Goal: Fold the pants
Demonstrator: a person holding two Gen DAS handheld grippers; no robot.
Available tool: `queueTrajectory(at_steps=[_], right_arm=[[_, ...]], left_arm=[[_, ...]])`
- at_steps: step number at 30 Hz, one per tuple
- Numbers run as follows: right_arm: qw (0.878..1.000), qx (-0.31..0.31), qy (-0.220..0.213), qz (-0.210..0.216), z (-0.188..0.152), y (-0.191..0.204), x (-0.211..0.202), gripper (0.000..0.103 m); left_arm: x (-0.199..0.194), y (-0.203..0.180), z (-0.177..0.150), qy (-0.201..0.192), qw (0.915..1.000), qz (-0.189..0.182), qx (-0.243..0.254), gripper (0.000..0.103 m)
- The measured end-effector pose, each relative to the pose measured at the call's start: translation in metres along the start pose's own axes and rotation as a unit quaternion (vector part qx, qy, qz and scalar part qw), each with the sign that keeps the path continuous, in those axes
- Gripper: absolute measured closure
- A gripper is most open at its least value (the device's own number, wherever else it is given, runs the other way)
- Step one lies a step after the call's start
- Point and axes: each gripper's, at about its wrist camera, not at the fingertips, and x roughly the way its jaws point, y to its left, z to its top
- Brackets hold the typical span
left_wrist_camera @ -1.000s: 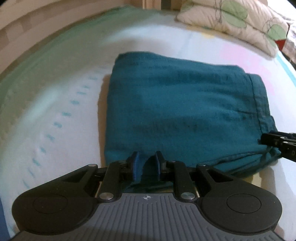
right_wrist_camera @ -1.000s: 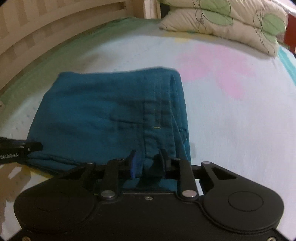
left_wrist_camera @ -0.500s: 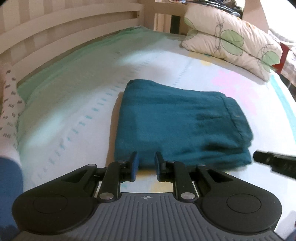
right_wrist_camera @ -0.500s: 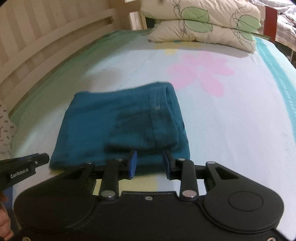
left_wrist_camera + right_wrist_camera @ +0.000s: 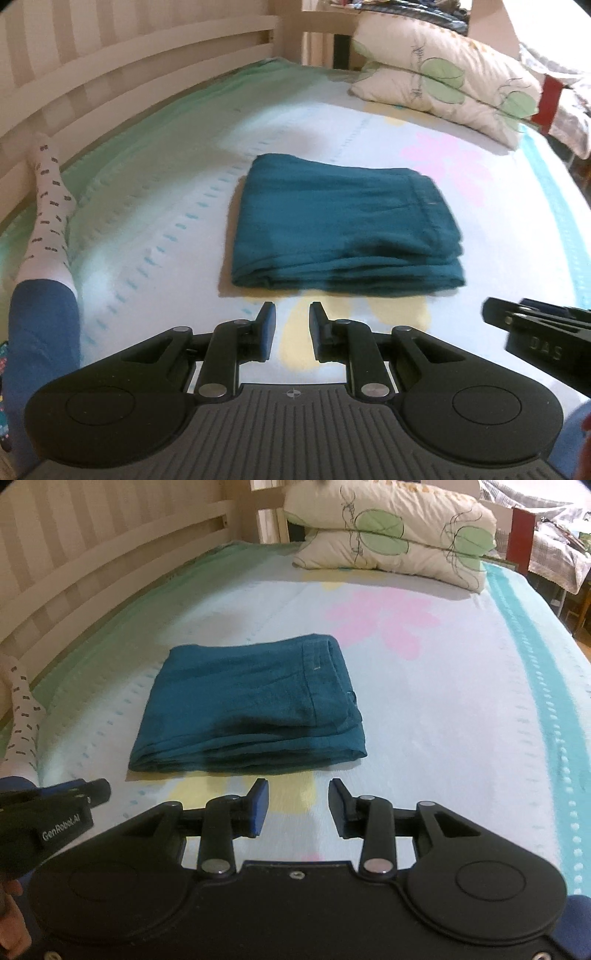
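On the bed (image 5: pixel 155 206), seen from the left wrist, the pants (image 5: pixel 343 229) lie folded into a flat teal block at about 12 o'clock from the left tool (image 5: pixel 291 325). That tool sits just short of the near edge of the pants and does not touch them. Its two blue pads stand apart with a small gap, and nothing is between them. At 3 o'clock the tip of the right tool (image 5: pixel 539 332) pokes in, also off the cloth. At 9 o'clock a leg in a spotted sock (image 5: pixel 48 214) rests by the wooden rail (image 5: pixel 122 74). Two pillows (image 5: pixel 443 74) lie at 1 o'clock, far back.

From the right wrist, the pants (image 5: pixel 251 709) lie at 11 o'clock, near the right tool (image 5: pixel 297 805) but apart from it. Its pads are spread wider and hold nothing. The left tool (image 5: pixel 55 808) shows at 9 o'clock. The pillows (image 5: pixel 388 535) are stacked at 12 o'clock.
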Motion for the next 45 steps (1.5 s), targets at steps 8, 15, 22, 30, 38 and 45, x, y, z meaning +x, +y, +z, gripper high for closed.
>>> queueTrajectory(at_steps=[8, 15, 22, 30, 38, 45], right_arm=[[1.0, -0.005, -0.02, 0.008, -0.004, 0.004, -0.017, 0.049], [1.0, -0.005, -0.026, 0.011, -0.007, 0.006, -0.022, 0.049], [1.0, -0.007, -0.023, 0.011, -0.009, 0.008, -0.023, 0.049], [1.0, -0.008, -0.026, 0.011, -0.009, 0.01, -0.023, 0.049], [1.0, -0.01, -0.026, 0.012, -0.008, 0.013, -0.024, 0.049], [1.0, -0.01, -0.023, 0.014, -0.006, 0.012, -0.022, 0.049]], left_arm=[[-0.018, -0.011, -0.012, -0.008, 0.9997, -0.011, 0.018, 0.083], [-0.025, -0.014, -0.015, -0.007, 0.9998, -0.014, 0.012, 0.083], [-0.026, -0.015, -0.016, -0.005, 0.9999, -0.011, 0.012, 0.083], [-0.023, -0.017, -0.019, 0.006, 0.9999, -0.011, 0.011, 0.083], [-0.022, -0.023, -0.021, 0.008, 0.9998, -0.009, 0.019, 0.083], [-0.02, -0.027, -0.021, 0.012, 0.9997, -0.009, 0.02, 0.083]])
